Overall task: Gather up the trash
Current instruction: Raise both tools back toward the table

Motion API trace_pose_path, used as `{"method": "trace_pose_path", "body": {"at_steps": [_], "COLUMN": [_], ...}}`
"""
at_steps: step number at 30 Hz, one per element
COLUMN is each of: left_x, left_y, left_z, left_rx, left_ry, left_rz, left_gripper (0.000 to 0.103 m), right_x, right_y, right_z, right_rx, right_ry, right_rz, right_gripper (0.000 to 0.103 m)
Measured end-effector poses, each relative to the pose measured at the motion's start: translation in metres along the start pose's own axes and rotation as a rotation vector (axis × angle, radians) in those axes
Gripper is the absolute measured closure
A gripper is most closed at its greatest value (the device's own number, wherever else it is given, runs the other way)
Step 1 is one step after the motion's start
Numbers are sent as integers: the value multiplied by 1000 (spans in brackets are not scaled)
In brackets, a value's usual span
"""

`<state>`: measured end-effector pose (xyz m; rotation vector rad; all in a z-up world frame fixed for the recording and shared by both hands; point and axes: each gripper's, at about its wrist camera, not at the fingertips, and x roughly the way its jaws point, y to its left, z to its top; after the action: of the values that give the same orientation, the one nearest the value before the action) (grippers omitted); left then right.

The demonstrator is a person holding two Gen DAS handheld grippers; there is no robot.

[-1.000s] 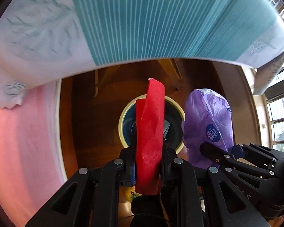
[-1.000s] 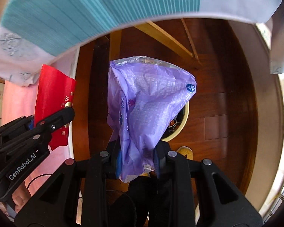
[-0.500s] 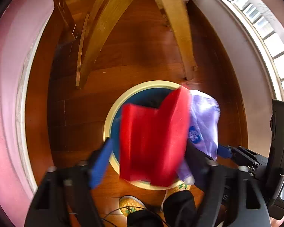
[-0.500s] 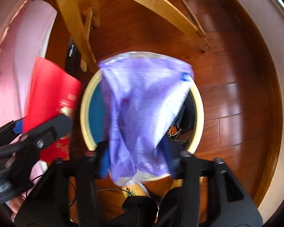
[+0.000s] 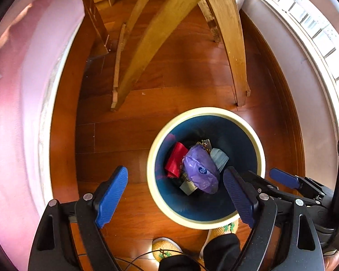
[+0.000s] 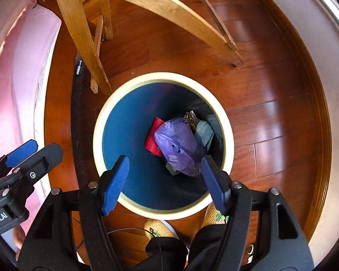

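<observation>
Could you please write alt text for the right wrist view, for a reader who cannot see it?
A round blue bin with a cream rim stands on a wooden floor, holding a purple plastic bag and a red wrapper. The right tool hangs open and empty above it.

I'm looking down into a home here, a lived-in room by the feel of it. Polished wood floor point(image 6: 271, 117) under me, and curved wooden chair legs point(image 5: 228, 45) standing on it right ahead. Pink bedding or cloth point(image 5: 18, 103) hangs down the left side. A white skirting and window frame point(image 5: 314, 36) run along the right, daylight coming in. A small household bin point(image 6: 106, 122) sits on the floor with wrappers in it, and someone's knitted slippers point(image 6: 157, 227) show at the bottom edge.
</observation>
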<state>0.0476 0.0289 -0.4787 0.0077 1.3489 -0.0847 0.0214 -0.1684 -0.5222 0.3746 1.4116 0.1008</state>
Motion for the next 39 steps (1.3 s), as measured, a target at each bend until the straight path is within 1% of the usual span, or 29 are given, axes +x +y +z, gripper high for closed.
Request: {"method": "trace_pose_path", "body": {"at_steps": [6,10,14,18,25,28,32,36,39], "left_x": [-62,-119,-186,-257,-372,-418,-475,-524,-559], "left_y": [2,2,0,-2,-9,-11,-11,-10,-11], "left_z": [-10,-13,-11,-7,1,6,16,25,38], "left_rx": [-34,-47,-40,-27,63,105,162,214,244], "left_ry": [-10,-29,-75,-142,-269,-323,-388,-469,-540], "left_rz": [-7,-31,-47,-87,-111,-126,-143,-152,-154], "left_gripper": [15,15,15,15,15,15,15,15,15], "right_x": [-55,-112,-174,-239,-353,-397,-451,-496,-527], "right_y": [12,27,45,63,103,119,138,154,160], "right_z": [-6,-9,-11,-12,-12,-12,-13,-14,-8], "right_rx": [6,6,1,7,-27,-42,-61,-82,-104], "right_ry": [-21,-49,-92,-144,-241,-292,-380,-465,-523], "right_rz": [14,31,49,85,124,117,113,95,73], "right_gripper": [39,39,39,39,39,38,38,38,38]}}
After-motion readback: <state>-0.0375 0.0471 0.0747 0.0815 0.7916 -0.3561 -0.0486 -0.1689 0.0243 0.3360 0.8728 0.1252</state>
